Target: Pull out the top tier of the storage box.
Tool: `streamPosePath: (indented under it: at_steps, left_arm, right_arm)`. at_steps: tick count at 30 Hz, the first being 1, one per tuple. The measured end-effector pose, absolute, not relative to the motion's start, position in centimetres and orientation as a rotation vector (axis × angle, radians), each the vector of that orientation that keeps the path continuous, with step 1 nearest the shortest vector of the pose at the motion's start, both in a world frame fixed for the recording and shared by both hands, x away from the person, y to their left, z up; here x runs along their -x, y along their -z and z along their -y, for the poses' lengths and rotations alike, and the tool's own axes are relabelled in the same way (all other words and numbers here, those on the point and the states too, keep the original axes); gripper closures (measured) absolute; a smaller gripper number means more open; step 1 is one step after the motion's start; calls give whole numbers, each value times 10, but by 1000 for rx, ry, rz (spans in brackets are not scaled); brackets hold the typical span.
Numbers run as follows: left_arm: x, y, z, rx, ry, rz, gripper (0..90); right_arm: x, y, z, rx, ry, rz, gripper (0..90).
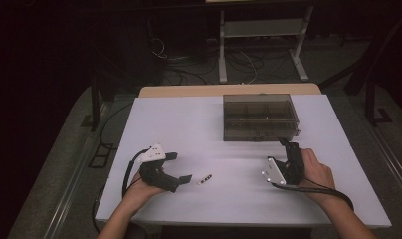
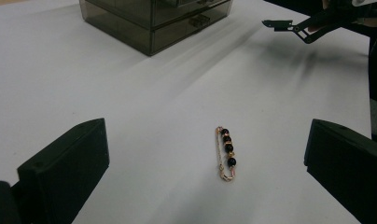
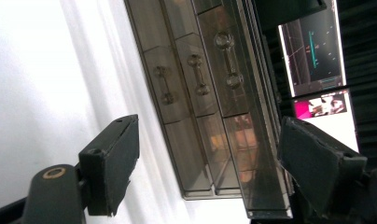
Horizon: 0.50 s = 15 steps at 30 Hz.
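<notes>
On the white surface (image 1: pixel 154 119), a small beaded pin (image 2: pixel 226 153) with dark beads on a thin gold wire lay flat, between and a little ahead of the left gripper (image 2: pixel 205 177), whose jaws stood spread wide with nothing in them. The right gripper (image 3: pixel 210 172) was turned on its side before the smoky clear drawer box (image 1: pixel 258 117) at the far middle of the surface, jaws also spread and empty, looking straight at the dumbbell-shaped drawer handles (image 3: pixel 195 74). The pin was probably the hardest part: it was thin and lay flush, so broad jaw pads coming down on it could skate it away across the smooth surface or clip only the wire and flick it loose. If the clasp was open, which the pictures were too coarse to tell, it could snag or spring. At the box, the handles sat close together, so the right jaws could catch the wrong one or straddle two. The box looked light and stood free, well apart from the pin; a pull on a drawer might drag the whole box forward rather than slide the drawer open.
</notes>
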<state>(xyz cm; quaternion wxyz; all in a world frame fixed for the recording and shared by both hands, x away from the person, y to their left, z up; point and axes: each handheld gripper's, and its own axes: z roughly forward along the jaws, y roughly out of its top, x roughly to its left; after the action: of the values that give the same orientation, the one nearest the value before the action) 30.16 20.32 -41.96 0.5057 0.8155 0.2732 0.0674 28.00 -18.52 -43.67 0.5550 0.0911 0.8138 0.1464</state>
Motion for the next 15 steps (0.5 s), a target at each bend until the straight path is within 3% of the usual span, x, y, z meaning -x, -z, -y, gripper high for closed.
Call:
streamPosePath:
  at_steps: [15]
  left_arm:
    - [-302, 420, -203, -1970, -166, -656, 0]
  right_arm:
    - [-282, 433, 188, -330, -457, -1981, 204]
